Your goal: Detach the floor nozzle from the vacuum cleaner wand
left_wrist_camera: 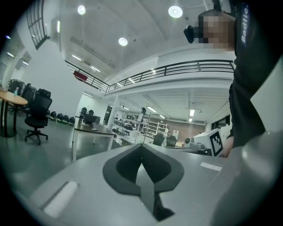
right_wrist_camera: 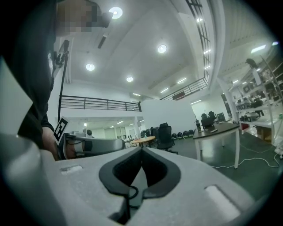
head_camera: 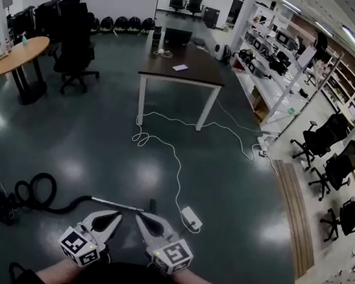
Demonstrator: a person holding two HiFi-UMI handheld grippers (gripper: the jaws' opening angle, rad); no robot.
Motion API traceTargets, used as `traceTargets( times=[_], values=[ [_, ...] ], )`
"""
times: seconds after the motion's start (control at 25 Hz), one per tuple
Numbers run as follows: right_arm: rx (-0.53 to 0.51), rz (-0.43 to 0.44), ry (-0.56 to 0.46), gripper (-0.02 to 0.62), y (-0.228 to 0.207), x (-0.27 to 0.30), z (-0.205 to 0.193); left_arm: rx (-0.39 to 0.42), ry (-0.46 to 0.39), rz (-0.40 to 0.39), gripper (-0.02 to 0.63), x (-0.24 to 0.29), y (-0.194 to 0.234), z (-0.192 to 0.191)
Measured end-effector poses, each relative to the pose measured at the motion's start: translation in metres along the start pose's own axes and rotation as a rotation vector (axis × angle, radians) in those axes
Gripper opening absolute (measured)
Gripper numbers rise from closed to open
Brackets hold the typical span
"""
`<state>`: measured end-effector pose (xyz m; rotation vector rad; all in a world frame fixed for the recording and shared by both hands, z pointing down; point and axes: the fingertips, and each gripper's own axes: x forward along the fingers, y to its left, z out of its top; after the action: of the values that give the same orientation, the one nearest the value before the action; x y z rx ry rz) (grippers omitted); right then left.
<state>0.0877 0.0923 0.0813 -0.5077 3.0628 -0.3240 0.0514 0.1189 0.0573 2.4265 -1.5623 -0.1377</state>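
**Floor nozzle on the vacuum wand, lying on the floor just ahead of both grippers.**
The floor nozzle (head_camera: 153, 204), a dark piece too small to read closely, ends the wand (head_camera: 119, 205), which trails a hose (head_camera: 36, 189). It is probably light, rigid plastic on a smooth, stiff tube that may slip, so grasp the wand beside the joint and the nozzle's neck. Left gripper (head_camera: 117, 214) and right gripper (head_camera: 139, 216) hover near, jaws clenched on nothing.

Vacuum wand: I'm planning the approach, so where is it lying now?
Head view, bottom left of centre: the wand lies on the floor just beyond the left gripper and right gripper, between the black hose leftward and a white power brick rightward.
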Motion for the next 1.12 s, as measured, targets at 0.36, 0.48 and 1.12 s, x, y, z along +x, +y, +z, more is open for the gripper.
traceTargets(
  times=[0.36,0.48,1.12],
  values=[
    [0.052,-0.012,0.047,0.002,-0.030,-0.017,-0.018,-0.018,0.005,0.090,0.000,-0.002,0.009,-0.013],
    [0.030,-0.032,0.077,0.002,-0.036,-0.008,-0.022,-0.033,0.007,0.092,0.000,0.001,0.027,-0.009],
    [-0.042,-0.178,0.211,0.002,-0.019,0.131,-0.055,0.010,0.043,-0.045,0.000,-0.010,0.189,-0.010]
  ],
)
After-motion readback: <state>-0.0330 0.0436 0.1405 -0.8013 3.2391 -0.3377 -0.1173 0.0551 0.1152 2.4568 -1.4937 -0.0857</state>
